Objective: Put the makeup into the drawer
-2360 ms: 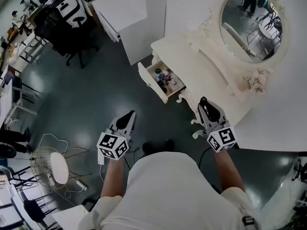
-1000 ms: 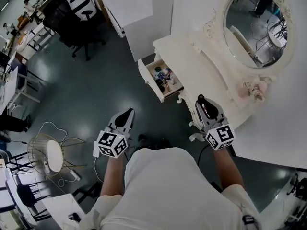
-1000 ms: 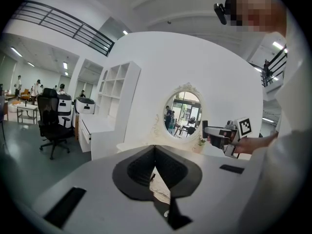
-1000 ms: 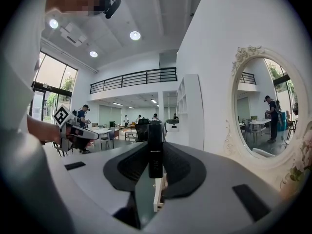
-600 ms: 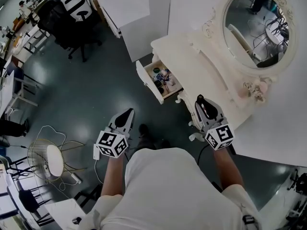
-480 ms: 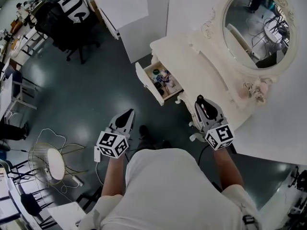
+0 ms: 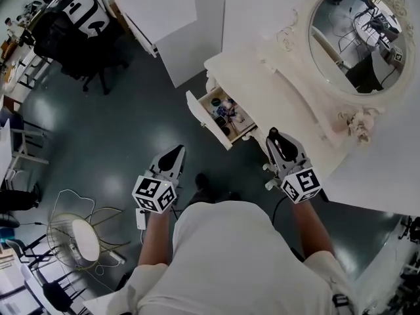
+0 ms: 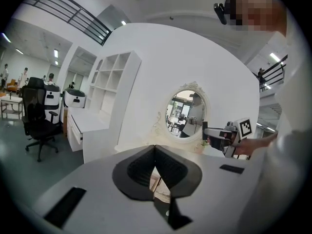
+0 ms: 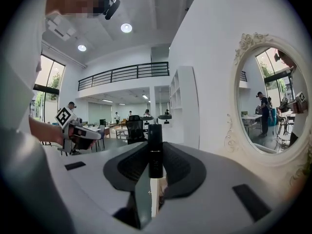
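Note:
A slim black makeup tube (image 9: 155, 149) stands upright between the jaws of my right gripper (image 9: 155, 156), which is shut on it. In the head view the right gripper (image 7: 275, 136) hangs over the front edge of the white dressing table (image 7: 289, 104), just right of the open drawer (image 7: 204, 119). The drawer is pulled out and holds several small items. My left gripper (image 7: 177, 153) floats over the dark floor, below and to the left of the drawer. In its own view the left gripper (image 8: 155, 148) has its jaws pressed together with nothing between them.
An oval mirror (image 7: 359, 35) stands on the dressing table. A white cabinet (image 7: 161, 15) and a black office chair (image 7: 69, 41) are at the back left. On the floor at lower left are a wire stool (image 7: 82, 238) and a power strip (image 7: 141, 218).
The person has stepped a little toward the dressing table, carrying both grippers along. The drawer now lies slightly nearer the right gripper. Both grips look the same.

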{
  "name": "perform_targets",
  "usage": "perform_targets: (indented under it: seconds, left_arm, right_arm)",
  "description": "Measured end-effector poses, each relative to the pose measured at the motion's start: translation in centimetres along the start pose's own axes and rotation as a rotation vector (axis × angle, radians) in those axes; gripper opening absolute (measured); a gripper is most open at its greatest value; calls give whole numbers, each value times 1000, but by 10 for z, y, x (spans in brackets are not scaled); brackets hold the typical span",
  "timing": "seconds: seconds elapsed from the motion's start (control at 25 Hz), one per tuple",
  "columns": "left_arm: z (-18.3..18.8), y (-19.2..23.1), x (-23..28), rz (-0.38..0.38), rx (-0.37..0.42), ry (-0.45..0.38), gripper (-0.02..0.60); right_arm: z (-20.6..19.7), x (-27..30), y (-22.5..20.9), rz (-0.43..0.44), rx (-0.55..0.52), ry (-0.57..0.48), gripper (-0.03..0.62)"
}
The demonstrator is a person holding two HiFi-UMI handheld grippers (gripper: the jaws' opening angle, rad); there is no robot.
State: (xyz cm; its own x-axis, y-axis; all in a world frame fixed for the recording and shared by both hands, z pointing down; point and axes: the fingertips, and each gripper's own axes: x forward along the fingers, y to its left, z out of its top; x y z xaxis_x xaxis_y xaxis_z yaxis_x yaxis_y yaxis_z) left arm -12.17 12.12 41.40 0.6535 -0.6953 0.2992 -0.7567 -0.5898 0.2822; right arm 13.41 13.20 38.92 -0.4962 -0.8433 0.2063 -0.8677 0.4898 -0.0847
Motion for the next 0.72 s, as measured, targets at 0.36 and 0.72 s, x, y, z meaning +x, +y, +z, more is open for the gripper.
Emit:
perform_targets:
  seconds: [0.36, 0.72]
  left_arm:
    - [17, 53, 16, -66, -4, 16, 17]
    - [27, 90, 28, -143, 4, 32, 17]
  right_arm:
    - [8, 42, 13, -57, 3, 18, 103]
    - [13, 71, 24, -115, -4, 31, 103]
